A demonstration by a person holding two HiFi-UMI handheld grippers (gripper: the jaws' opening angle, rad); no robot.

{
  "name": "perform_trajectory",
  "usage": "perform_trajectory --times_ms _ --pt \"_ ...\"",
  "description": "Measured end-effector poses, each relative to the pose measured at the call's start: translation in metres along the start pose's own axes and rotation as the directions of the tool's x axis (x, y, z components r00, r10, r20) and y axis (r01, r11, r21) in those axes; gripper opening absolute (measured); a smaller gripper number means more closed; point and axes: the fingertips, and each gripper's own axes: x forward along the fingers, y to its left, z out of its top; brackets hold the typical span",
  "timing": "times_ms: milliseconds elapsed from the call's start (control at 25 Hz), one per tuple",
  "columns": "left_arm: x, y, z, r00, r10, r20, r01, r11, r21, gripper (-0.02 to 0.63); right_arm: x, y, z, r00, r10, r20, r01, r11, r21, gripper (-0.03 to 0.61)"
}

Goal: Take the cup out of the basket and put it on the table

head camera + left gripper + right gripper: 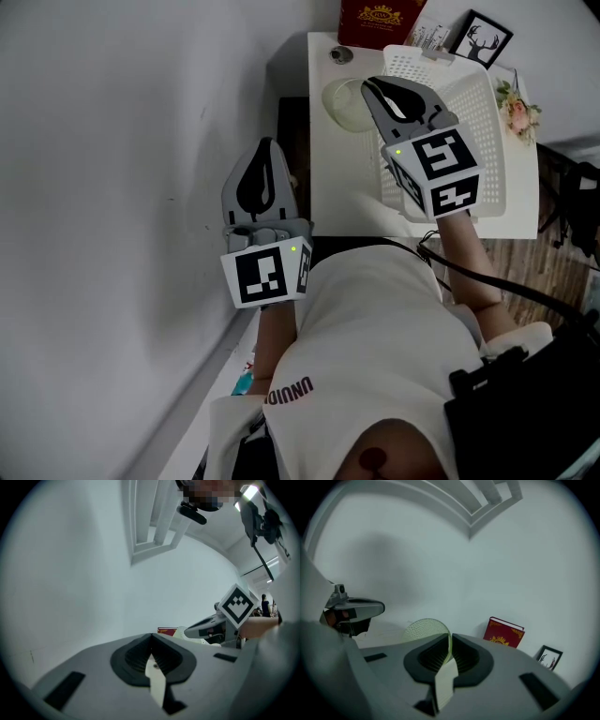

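Observation:
A pale green see-through cup (345, 105) is left of the white basket (483, 141), over the white table (328, 187); whether it rests on the table I cannot tell. My right gripper (373, 86) is shut on the cup's rim. In the right gripper view the thin cup wall (425, 631) runs down between the dark pads of the right gripper (450, 641). Off the table's left side, next to the wall, my left gripper (267, 145) is shut with nothing in it. Its own view shows the left gripper (151, 639) with both pads pressed together.
A red book (380, 19) and a framed deer picture (483, 37) stand at the table's far edge, with a small round metal thing (341, 54) near the book. Pink flowers (518, 111) lie beyond the basket. A light wall (112, 187) runs along the left.

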Motion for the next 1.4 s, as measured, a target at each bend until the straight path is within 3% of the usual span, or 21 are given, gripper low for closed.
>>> perform_trajectory --times_ms 1400 --pt "-0.012 0.019 -0.004 0.998 0.067 -0.02 -0.067 0.998 -0.005 0.012 0.017 0.072 -0.051 0.98 0.151 -0.127 -0.141 0.986 0.087 0.038"
